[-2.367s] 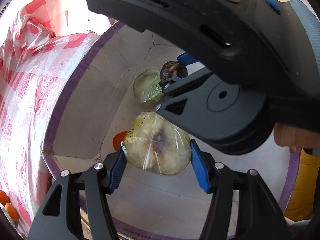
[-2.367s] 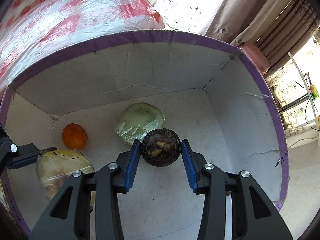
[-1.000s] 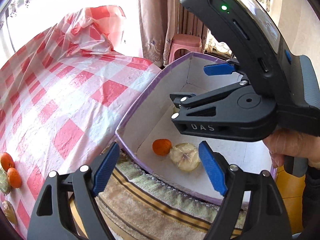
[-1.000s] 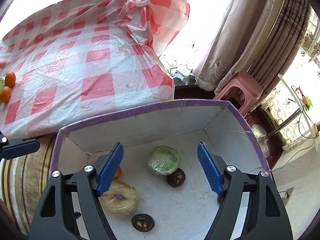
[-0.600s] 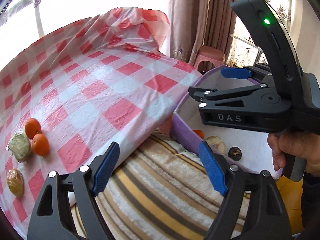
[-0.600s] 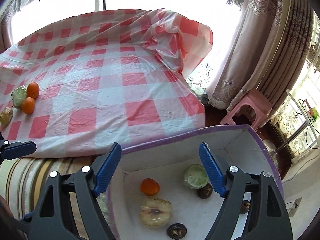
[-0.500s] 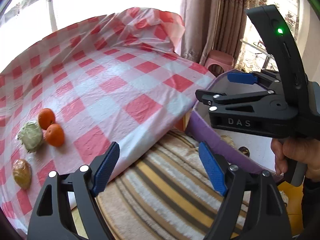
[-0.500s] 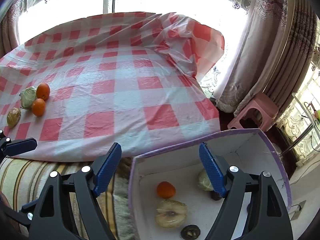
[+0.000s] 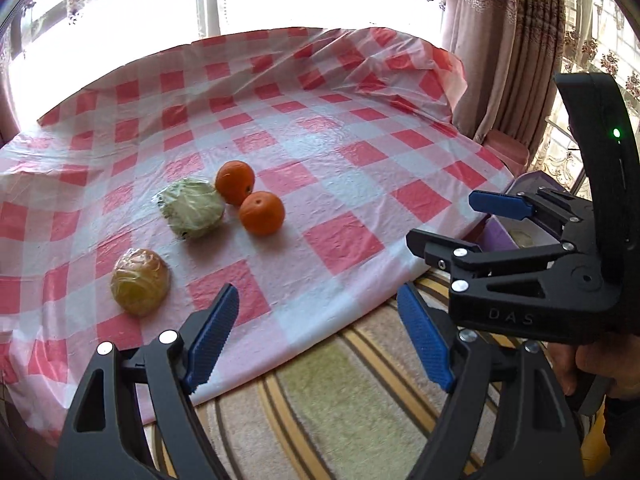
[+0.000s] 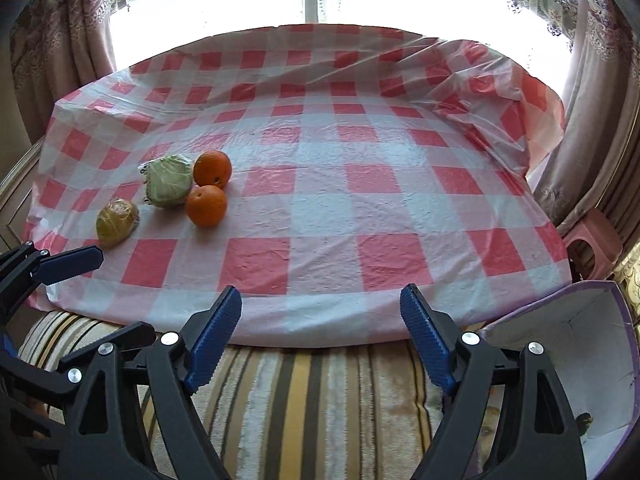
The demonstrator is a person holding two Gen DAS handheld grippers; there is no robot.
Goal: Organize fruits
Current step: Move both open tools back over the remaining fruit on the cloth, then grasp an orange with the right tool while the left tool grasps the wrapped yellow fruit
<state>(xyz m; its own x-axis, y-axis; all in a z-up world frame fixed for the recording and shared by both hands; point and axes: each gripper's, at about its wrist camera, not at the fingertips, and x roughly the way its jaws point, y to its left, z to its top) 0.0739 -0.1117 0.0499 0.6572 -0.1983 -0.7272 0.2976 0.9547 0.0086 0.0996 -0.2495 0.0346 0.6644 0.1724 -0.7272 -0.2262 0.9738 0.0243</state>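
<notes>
Two oranges (image 9: pixel 262 213) (image 9: pixel 235 182), a wrapped green fruit (image 9: pixel 191 213) and a wrapped yellow-brown fruit (image 9: pixel 140 282) lie together on the red-checked tablecloth (image 9: pixel 340 184). They also show in the right wrist view: the oranges (image 10: pixel 206 205) (image 10: pixel 212 174), the green fruit (image 10: pixel 168 186), the yellow-brown fruit (image 10: pixel 117 222). My left gripper (image 9: pixel 320 336) is open and empty, short of the yellow-brown fruit. My right gripper (image 10: pixel 320 332) is open and empty, at the table's near edge. The purple-rimmed box (image 10: pixel 592 356) stands at the lower right.
A striped rug or blanket (image 10: pixel 304 400) lies below the table's near edge. Curtains (image 10: pixel 592 128) and a pink stool (image 10: pixel 592 248) stand to the right. A bright window is behind the table. The right gripper body (image 9: pixel 560 272) fills the right side of the left wrist view.
Both grippers have let go of their fruit in the box, opened, and swung left toward the table. The fruit cluster on the cloth is now closer.
</notes>
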